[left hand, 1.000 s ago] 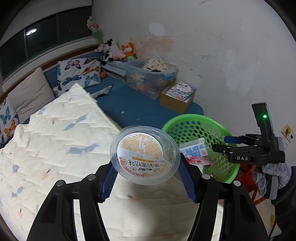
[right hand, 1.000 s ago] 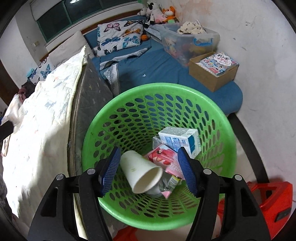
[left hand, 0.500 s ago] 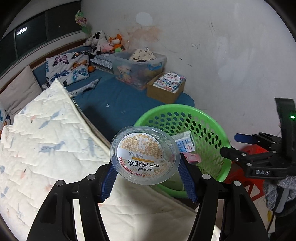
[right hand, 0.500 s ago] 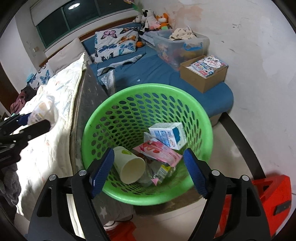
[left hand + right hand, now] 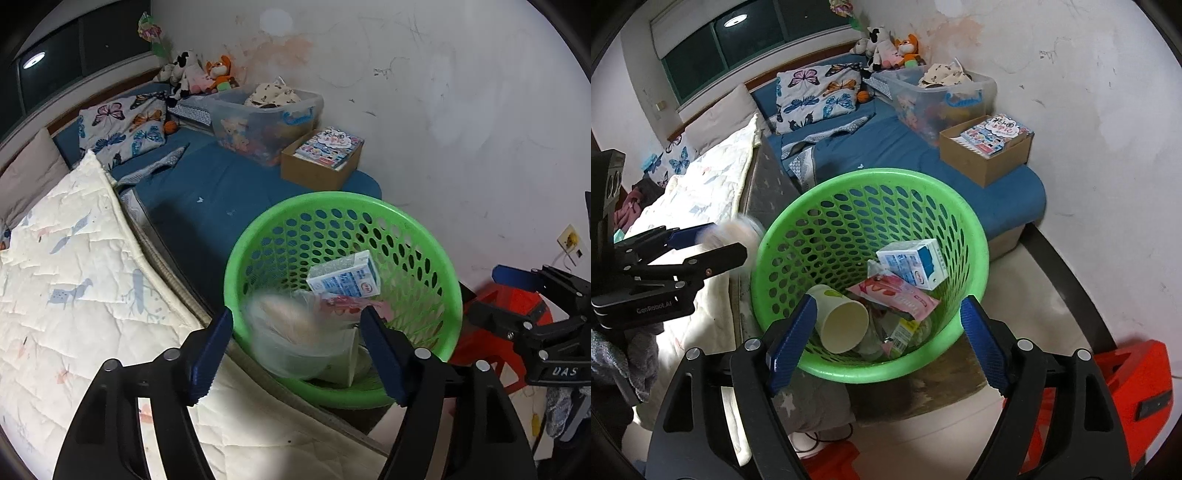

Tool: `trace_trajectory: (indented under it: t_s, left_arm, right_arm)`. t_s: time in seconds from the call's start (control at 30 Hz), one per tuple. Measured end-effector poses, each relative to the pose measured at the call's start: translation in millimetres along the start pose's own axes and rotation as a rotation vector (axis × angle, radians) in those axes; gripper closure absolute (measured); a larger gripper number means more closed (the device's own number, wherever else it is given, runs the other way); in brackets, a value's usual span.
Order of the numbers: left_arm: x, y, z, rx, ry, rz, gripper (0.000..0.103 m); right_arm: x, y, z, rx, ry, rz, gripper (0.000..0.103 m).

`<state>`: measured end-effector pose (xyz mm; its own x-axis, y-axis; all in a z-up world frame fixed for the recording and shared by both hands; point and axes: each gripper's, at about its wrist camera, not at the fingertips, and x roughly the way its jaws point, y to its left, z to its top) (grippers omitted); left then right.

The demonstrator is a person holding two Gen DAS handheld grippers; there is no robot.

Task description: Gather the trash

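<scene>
Bedside floor: one green basket (image 5: pixel 975 236) holds one carton (image 5: pixel 912 264) at 1 o'clock, one paper cup (image 5: pixel 842 321) at 7. Left gripper (image 5: pixel 297 345), jaws just opening, spread beside a blurred plastic tub (image 5: pixel 291 332); right gripper (image 5: pixel 886 339) spread, empty.

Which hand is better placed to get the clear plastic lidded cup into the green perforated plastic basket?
Left. The left gripper's jaws have just been opening, with the blurred clear plastic lidded cup between them at the green perforated plastic basket's rim. The right gripper, jaws also just opening, holds nothing.

One green basket (image 5: pixel 871 177), one paper cup (image 5: pixel 842 321), one carton (image 5: pixel 916 262).
</scene>
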<state>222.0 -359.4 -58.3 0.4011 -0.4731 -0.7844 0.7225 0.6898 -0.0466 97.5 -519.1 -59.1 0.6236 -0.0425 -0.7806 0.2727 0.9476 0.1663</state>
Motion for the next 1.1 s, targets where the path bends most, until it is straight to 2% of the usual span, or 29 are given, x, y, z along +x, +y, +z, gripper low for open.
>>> trace_trajectory:
  t_s: [0.2, 0.47, 0.5, 0.53, 0.57, 0.73, 0.8, 0.83, 1.1]
  left_arm:
    - [-11, 5, -2, -0.008, -0.016, 0.0, 0.03]
    - [-58, 27, -12, -0.063, -0.076, 0.026, 0.028]
    - [-66, 29, -15, -0.071, -0.086, 0.035, 0.025]
    - [-75, 32, -19, -0.079, -0.098, 0.046, 0.016]
    - [-82, 35, -22, -0.083, -0.108, 0.057, 0.015]
    - [-120, 52, -47, -0.12, -0.154, 0.124, 0.015]
    - [-134, 62, -59, -0.152, -0.163, 0.137, 0.015]
    - [-142, 69, -66, -0.17, -0.169, 0.147, 0.01]
    - [-191, 102, -118, -0.256, -0.209, 0.259, 0.009]
  right_arm:
    - [-6, 12, -5, -0.02, -0.015, 0.013, 0.023]
    - [-23, 48, -12, -0.07, -0.052, 0.013, 0.02]
    - [-25, 53, -13, -0.078, -0.057, 0.011, 0.02]
    - [-28, 59, -14, -0.087, -0.065, 0.008, 0.02]
    - [-31, 65, -16, -0.093, -0.073, 0.01, 0.018]
    - [-39, 89, -23, -0.099, -0.071, 0.057, 0.015]
    - [-43, 103, -26, -0.112, -0.075, 0.061, 0.014]
    - [-44, 109, -28, -0.118, -0.074, 0.068, 0.013]
    - [-51, 152, -42, -0.165, -0.074, 0.086, 0.009]
